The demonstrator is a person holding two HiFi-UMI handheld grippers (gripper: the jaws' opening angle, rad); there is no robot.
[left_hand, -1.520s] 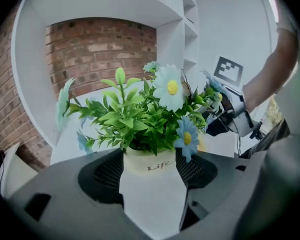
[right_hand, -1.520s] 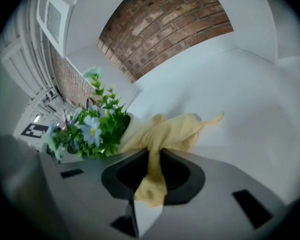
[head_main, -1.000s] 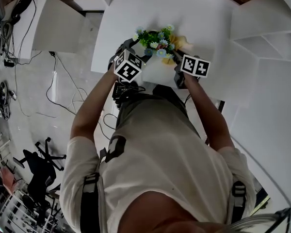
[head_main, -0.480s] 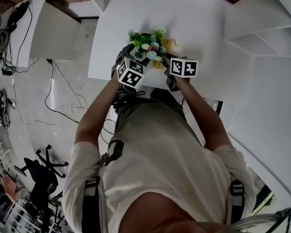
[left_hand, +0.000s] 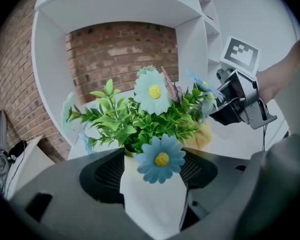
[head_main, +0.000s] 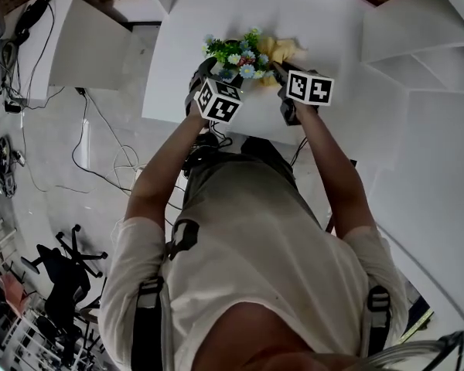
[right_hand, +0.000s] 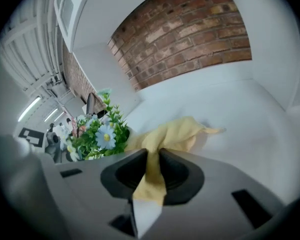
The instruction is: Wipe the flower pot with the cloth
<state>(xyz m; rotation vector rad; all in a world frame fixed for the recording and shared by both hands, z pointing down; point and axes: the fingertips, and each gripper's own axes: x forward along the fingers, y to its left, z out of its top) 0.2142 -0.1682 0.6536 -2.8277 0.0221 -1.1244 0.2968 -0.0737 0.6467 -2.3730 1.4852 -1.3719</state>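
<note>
Holding the flower pot (left_hand: 151, 204) is the left hand-held gripper (left_hand: 152, 173) (jaws snug); the right hand-held gripper (right_hand: 152, 168) pinches yellow cloth (right_hand: 176, 134).

the flower pot (head_main: 233, 56) is near the table's (head_main: 340, 29) front edge, the cloth (head_main: 281, 50) just beside it on its right.

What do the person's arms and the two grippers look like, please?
Both the left gripper and right gripper have grey bodies with dark pads, and each carries a white cube printed with black square markers. The person wears a light short-sleeved T-shirt and dark shoulder straps; the forearms are bare.
</note>
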